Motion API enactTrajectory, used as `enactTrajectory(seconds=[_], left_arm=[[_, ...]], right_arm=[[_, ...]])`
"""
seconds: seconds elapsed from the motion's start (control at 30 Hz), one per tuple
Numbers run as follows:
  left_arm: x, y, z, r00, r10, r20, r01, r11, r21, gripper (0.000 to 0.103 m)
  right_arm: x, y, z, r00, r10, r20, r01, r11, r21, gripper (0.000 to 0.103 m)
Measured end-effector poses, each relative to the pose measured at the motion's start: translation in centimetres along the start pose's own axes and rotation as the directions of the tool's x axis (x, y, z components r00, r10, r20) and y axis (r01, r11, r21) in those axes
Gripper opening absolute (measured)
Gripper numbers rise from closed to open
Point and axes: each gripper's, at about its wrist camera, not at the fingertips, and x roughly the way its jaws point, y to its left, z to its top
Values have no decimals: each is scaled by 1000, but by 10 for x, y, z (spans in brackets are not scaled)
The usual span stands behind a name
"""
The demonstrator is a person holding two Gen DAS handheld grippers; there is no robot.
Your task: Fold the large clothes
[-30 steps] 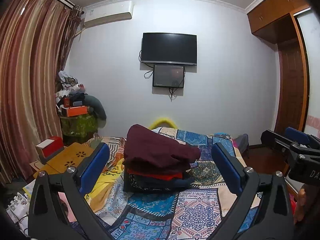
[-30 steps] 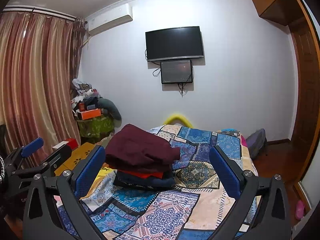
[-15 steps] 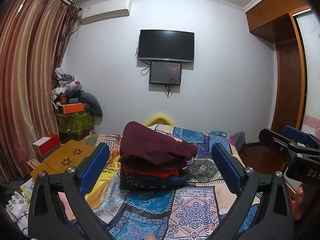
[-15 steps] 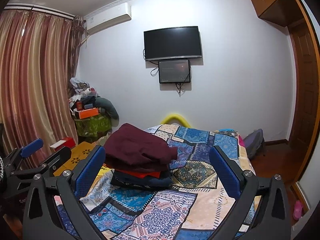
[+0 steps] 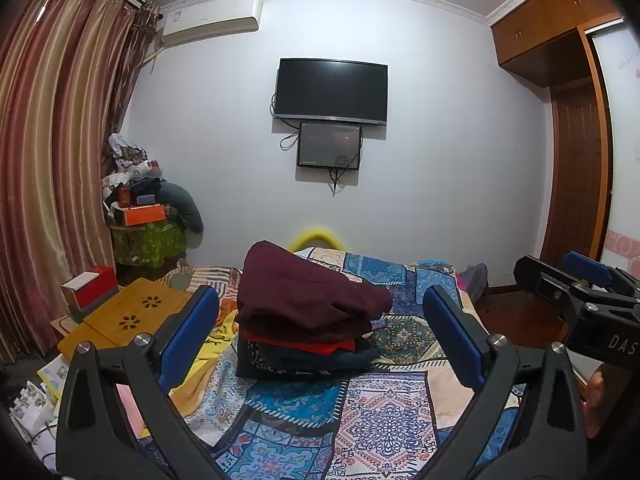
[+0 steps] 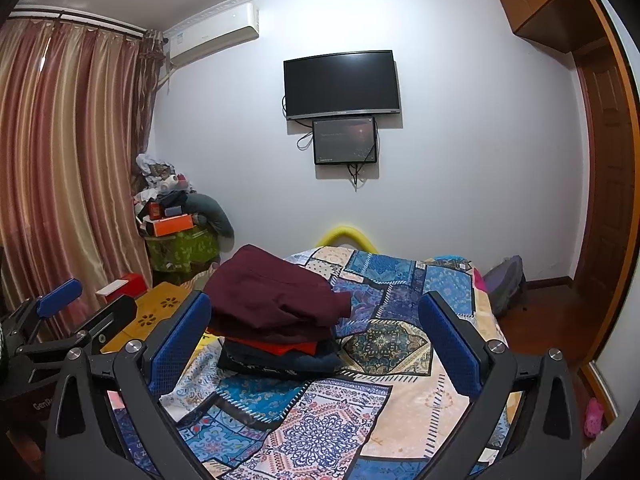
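A stack of folded clothes (image 5: 308,320) (image 6: 276,320) rests on the patchwork bedspread (image 5: 380,420) (image 6: 340,420): a maroon garment (image 5: 304,296) on top, a red one and dark ones beneath. My left gripper (image 5: 320,340) is held open above the near part of the bed, short of the stack, with nothing between its blue pads. My right gripper (image 6: 316,340) is open too, level with it and also empty. Each gripper appears at the edge of the other's view: the right one (image 5: 576,296), the left one (image 6: 52,316).
A wooden lap table (image 5: 120,316) with a red box (image 5: 90,286) lies left of the bed. A cluttered green bin (image 5: 148,236) stands in the corner by striped curtains (image 5: 48,160). A TV (image 5: 332,92) hangs on the far wall. A wardrobe and door (image 5: 576,160) stand at right.
Both views have tilted slightly upward, so the stack and bed sit a little lower in frame. Both grippers stay open and empty; the clothes have not moved.
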Motion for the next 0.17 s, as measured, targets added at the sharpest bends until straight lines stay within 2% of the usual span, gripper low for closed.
enactTrajectory(seconds=[0.17], left_arm=[[2,2,-1,1000,-1,-7,1,1000,-5,102]], right_arm=[[3,0,-1,1000,0,-8,0,1000,-1,103]])
